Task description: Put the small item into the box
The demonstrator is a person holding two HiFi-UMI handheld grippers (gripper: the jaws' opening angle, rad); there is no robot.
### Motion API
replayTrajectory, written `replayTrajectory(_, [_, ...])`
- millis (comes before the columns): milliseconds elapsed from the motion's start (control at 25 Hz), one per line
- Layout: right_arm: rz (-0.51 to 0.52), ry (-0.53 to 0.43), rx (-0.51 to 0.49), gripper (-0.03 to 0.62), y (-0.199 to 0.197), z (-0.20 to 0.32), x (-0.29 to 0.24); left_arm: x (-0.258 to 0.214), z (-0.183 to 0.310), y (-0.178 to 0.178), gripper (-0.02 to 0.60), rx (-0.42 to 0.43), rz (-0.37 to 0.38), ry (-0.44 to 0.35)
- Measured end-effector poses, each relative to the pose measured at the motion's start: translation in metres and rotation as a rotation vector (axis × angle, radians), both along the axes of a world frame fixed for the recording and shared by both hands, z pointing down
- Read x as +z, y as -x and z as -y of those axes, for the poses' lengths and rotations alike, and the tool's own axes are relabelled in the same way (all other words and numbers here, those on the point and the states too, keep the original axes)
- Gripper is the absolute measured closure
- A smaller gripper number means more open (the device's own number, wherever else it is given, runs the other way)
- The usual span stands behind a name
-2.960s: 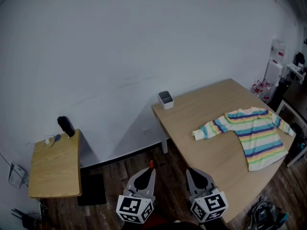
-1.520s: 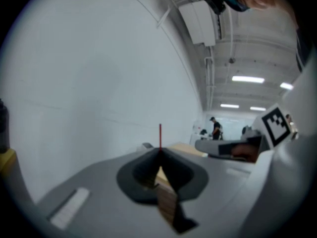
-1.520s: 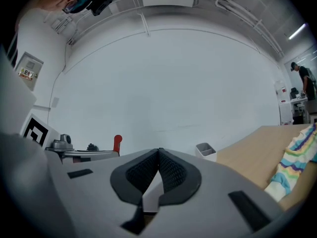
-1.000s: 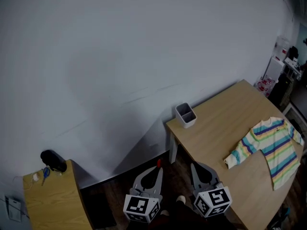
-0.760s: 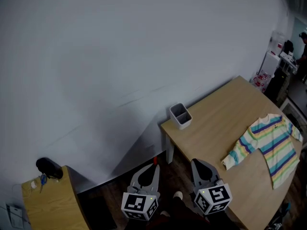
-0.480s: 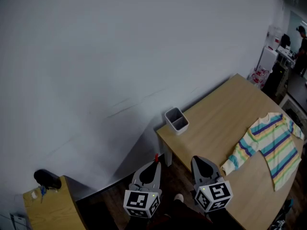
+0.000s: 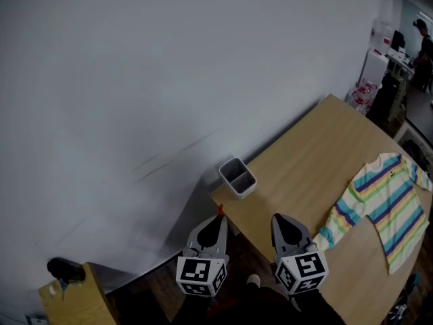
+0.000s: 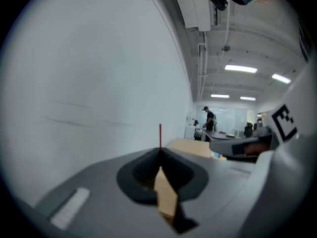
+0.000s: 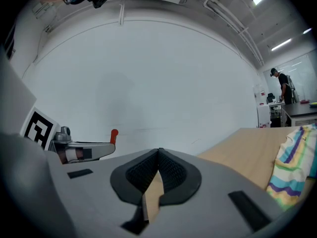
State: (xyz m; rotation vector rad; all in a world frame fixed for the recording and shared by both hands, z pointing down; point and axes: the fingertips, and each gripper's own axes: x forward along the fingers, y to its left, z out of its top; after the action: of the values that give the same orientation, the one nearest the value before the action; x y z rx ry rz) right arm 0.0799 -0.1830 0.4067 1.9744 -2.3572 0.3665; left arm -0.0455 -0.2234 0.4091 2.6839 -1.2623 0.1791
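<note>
The grey open-top box (image 7: 237, 177) stands on the near corner of the light wooden table (image 7: 304, 161), against the white wall. My left gripper (image 7: 218, 220) hangs over the floor just short of that corner, shut on a small thin red item (image 7: 220, 210) that sticks out past its tips. In the left gripper view that red item (image 8: 160, 135) points straight up from the closed left gripper (image 8: 159, 151). My right gripper (image 7: 279, 220) is shut and holds nothing, level with the table's front edge. In the right gripper view the right gripper (image 9: 159, 150) is closed too.
A striped sweater (image 7: 382, 202) lies flat on the table's right part, and its sleeve end (image 9: 292, 167) shows in the right gripper view. A small wooden side table (image 7: 67, 305) with a black object (image 7: 65, 269) stands at lower left. People and desks are at the far right.
The head view has swung, so the table corner and box now sit closer above the grippers. Both grippers stay shut, the left still on the red item.
</note>
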Motion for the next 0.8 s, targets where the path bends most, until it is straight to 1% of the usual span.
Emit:
replayTrajectory(200, [0.012, -0.013, 0.019, 0.586, -0.018, 0.013, -0.002, -0.003, 0.019, -0.021, 0.569, 0.014, 0.035, -0.018])
replayTrajectory(440, [0.016, -0.019, 0.047, 0.586, -0.030, 0.023, -0.004, -0.004, 0.045, -0.040, 0.569, 0.052, 0.060, -0.036])
replayTrajectory(800, [0.001, 0.017, 0.128, 0.586, -0.036, 0.051, 0.005, 0.022, 0.094, -0.059, 0.569, 0.147, 0.092, 0.006])
